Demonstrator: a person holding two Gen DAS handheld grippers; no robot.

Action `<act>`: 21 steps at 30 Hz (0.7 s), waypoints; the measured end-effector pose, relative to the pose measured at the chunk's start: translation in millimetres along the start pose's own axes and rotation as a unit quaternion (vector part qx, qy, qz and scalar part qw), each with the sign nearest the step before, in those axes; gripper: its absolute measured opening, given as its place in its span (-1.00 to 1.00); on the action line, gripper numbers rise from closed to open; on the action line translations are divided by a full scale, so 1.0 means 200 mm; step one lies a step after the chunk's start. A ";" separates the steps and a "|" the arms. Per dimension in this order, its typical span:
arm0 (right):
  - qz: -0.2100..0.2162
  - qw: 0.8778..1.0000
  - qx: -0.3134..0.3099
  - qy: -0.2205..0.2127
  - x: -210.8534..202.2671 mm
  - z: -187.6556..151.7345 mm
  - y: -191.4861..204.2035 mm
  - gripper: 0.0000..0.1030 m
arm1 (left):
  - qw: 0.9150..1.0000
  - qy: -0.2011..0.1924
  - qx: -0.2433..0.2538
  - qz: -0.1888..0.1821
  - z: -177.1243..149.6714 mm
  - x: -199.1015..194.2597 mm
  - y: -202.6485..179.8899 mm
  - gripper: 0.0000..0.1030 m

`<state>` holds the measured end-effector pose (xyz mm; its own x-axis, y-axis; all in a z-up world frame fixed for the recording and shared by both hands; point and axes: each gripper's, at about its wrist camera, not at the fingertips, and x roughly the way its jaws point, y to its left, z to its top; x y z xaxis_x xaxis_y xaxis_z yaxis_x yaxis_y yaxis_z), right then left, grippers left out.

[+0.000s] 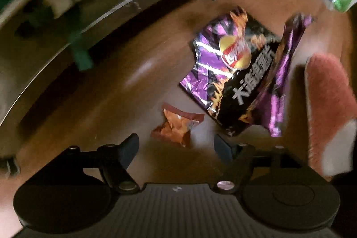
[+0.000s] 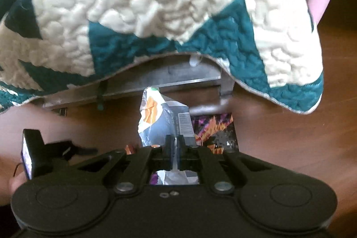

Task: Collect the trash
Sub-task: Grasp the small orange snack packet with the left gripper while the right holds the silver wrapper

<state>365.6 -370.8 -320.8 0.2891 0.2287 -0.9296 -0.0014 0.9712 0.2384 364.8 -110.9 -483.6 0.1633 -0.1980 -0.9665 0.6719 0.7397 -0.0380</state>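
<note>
Below the left gripper [image 1: 176, 146] lie two wrappers on the wood floor [image 1: 125, 90]. Purple bag [image 1: 232, 73] — crinkled foil, black and purple with orange flame print, a red-and-yellow round logo and large white Chinese characters; logo text too blurred to read. Just beside it, nearer the gripper, a small orange wrapper [image 1: 176, 124], crumpled and torn. Left jaws stand wide, nothing between them. Right gripper [image 2: 175, 145] is clamped tight on a silver bag [image 2: 160, 119] — grey foil with orange stripes and a barcode on a white panel, hanging over the purple bag, under the edge of a teal-and-cream quilt [image 2: 156, 10].
</note>
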 end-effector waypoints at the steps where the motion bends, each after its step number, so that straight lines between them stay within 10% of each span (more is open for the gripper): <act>1: 0.002 1.000 0.002 0.007 0.02 -0.01 -0.01 -0.94 | 1.000 0.002 0.010 -0.001 0.01 0.04 0.00 0.43; 9: 0.008 0.999 0.024 0.042 0.09 -0.02 -0.03 -0.94 | 1.000 0.016 0.019 -0.019 0.05 0.25 0.04 0.36; 13: 0.004 0.999 0.029 0.045 0.11 -0.02 -0.04 -0.94 | 0.999 0.031 0.020 -0.021 0.06 0.29 0.02 -0.24; 21: -0.018 0.999 0.041 0.031 0.09 0.00 -0.07 -0.94 | 0.998 0.044 -0.041 -0.014 0.07 0.23 0.06 -0.36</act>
<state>370.6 -380.1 -340.0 0.2278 0.1990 -0.9531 0.0873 0.9708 0.2236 390.1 -119.5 -525.8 0.0788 -0.1656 -0.9830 0.6142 0.7848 -0.0830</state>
